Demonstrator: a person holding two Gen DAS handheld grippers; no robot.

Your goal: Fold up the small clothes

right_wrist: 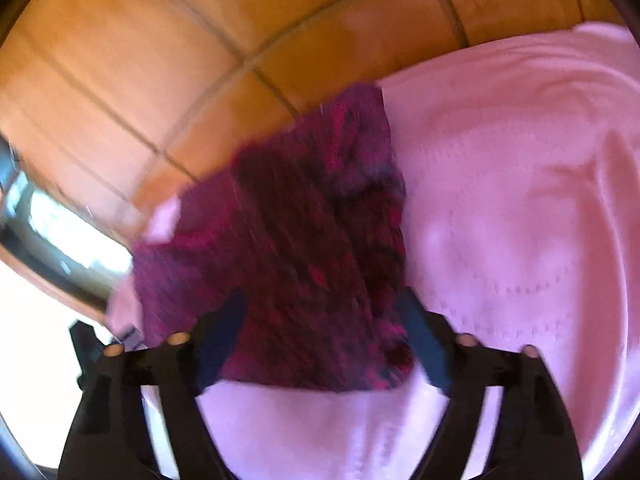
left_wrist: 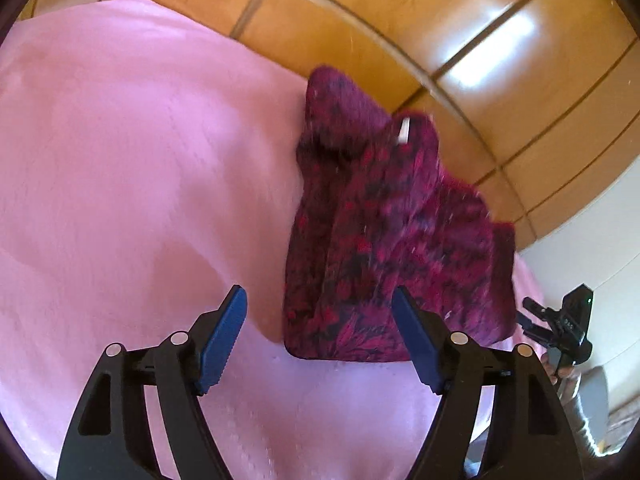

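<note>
1. One garment (left_wrist: 384,240), dark red with a black floral print, lies on a pink bed cover (left_wrist: 120,160) near the cover's far edge, beside a wooden wardrobe (left_wrist: 440,20).
2. Left claw (left_wrist: 319,340): jaws wide apart, holding nothing, hovering over the cover just left of the garment's near hem.
3. Right claw (right_wrist: 324,344): jaws wide apart, empty, above the garment's near hem (right_wrist: 304,384). The view is blurred, so contact with the cloth cannot be told.
4. The garment looks already doubled into a rough rectangle. Its far part is rumpled, with a white label (left_wrist: 403,130) showing.
5. Long axis: from the straight near hem away toward the wardrobe, leaning slightly sideways. The bunched end points at the wardrobe.
6. Handling, as a judgement: light, limp and soft, with no stiffness. It will sag and drape when lifted, and it may slide on the smooth cover.
7. Suggested hold: pinch the two near corners of the hem, one per claw, through all layers, so the fold stays aligned.
</note>
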